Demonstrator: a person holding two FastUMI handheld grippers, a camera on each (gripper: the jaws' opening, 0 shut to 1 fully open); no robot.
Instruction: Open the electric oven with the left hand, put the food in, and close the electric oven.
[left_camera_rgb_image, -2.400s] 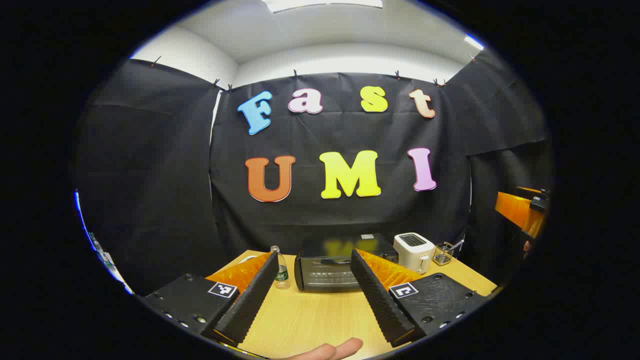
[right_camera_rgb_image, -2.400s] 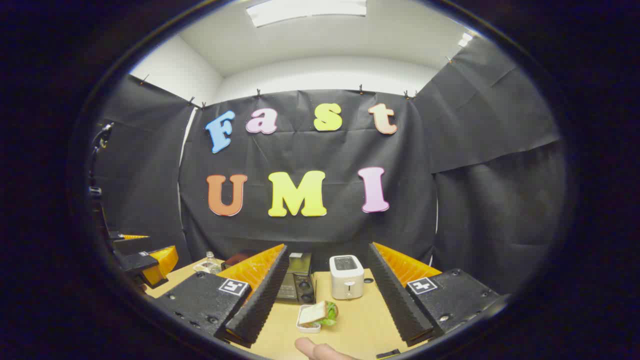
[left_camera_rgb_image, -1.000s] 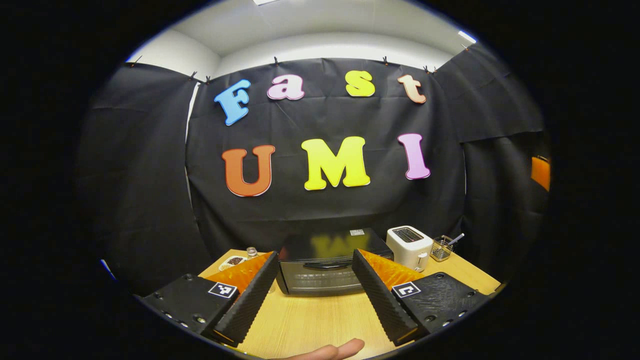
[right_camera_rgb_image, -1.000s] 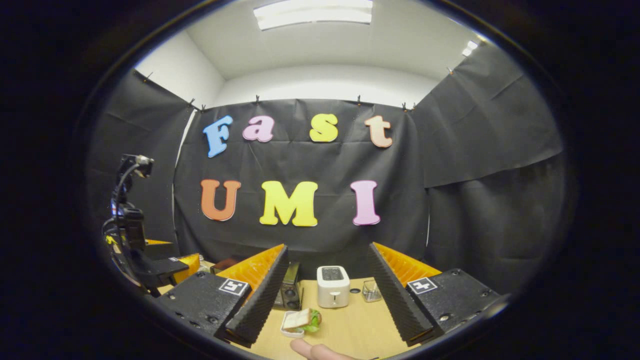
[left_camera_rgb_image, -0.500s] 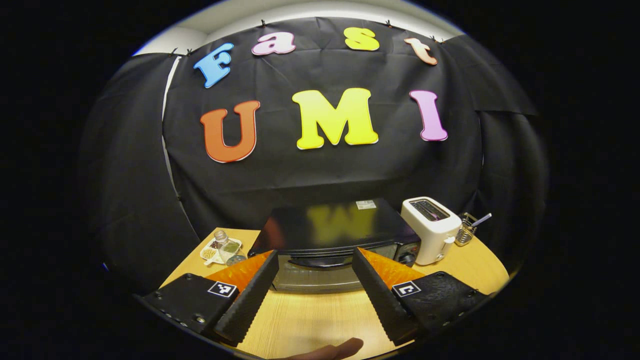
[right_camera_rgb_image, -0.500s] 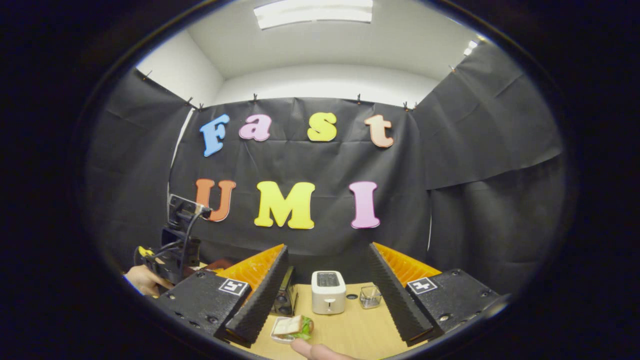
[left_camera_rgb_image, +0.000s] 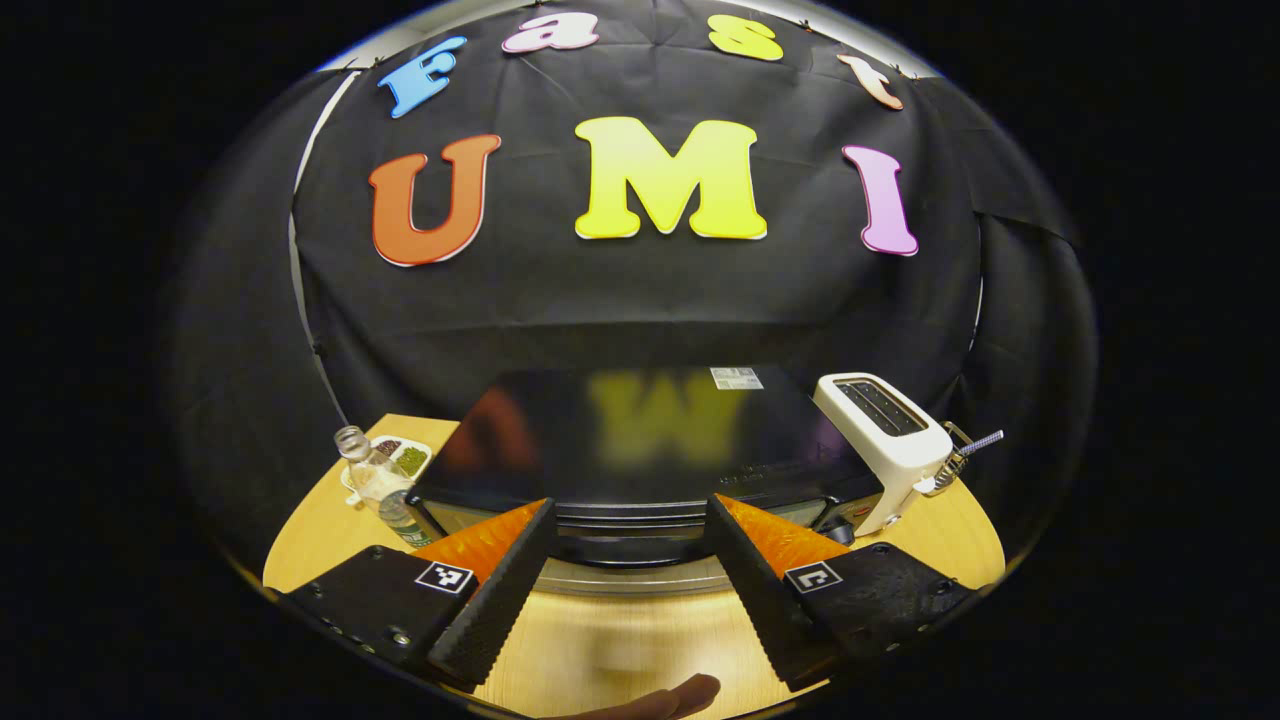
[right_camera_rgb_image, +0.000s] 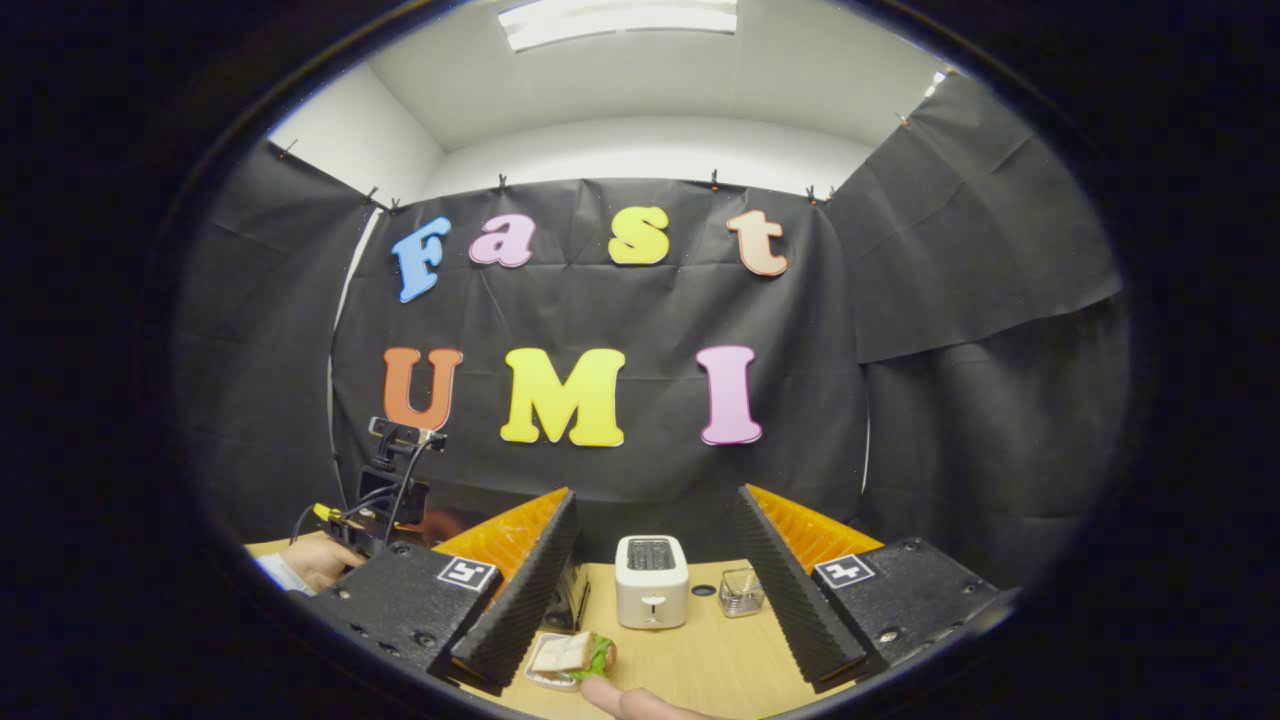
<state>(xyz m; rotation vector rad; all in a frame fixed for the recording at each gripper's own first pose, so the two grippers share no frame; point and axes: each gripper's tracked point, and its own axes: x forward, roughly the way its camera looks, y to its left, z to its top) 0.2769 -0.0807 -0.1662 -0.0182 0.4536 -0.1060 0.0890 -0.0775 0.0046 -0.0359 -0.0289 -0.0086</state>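
Left gripper view: glossy black electric oven (left_camera_rgb_image: 640, 440), door closed, between open left hand-held gripper (left_camera_rgb_image: 628, 575) fingers.

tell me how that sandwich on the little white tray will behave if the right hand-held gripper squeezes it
The sandwich looks soft: bread over loose green leaves, so it would probably squash and shed filling. Its tray seems shallow and light, likely to slide on the smooth wooden table if nudged.

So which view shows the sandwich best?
The right gripper view. There the sandwich lies in a small white dish on the table, near the left finger of the open right hand-held gripper. The left gripper view faces the oven instead.
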